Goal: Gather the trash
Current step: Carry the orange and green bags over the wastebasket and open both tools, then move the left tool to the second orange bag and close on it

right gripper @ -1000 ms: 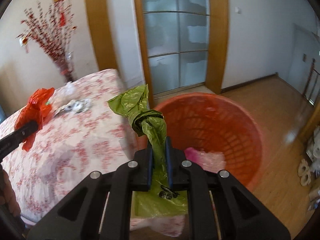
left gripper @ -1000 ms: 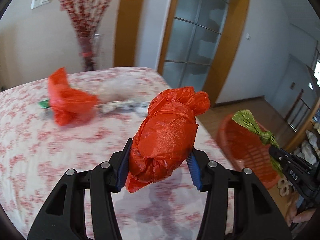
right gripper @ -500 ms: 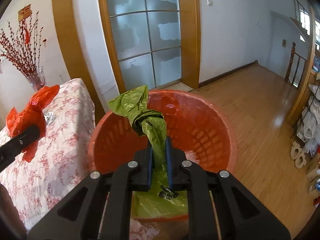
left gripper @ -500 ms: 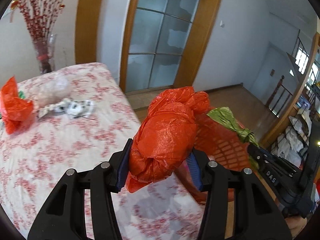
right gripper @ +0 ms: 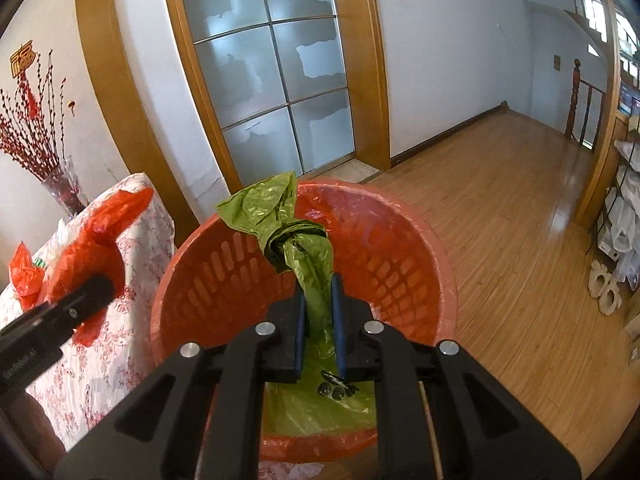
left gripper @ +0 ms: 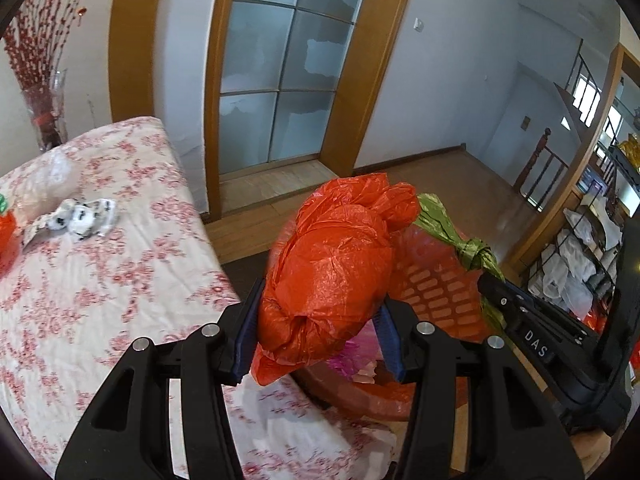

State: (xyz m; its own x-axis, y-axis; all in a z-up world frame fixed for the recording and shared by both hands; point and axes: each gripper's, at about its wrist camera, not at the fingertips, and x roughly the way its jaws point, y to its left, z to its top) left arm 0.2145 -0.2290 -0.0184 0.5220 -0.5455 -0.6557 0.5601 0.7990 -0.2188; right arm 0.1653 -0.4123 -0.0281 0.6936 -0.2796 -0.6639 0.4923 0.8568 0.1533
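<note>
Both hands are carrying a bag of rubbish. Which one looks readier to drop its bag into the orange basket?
The right. Its hand-held gripper holds the green bag directly over the orange basket. The left hand-held gripper holds its orange bag nearer the basket's edge, by the table.

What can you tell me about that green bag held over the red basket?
The green bag is thin, crinkly, glossy olive-green plastic, twisted into a knot near its top with a loose flap fanning above. Below the knot, the right gripper pinches its neck between blue pads. The rest hangs down inside the orange-red basket.
</note>
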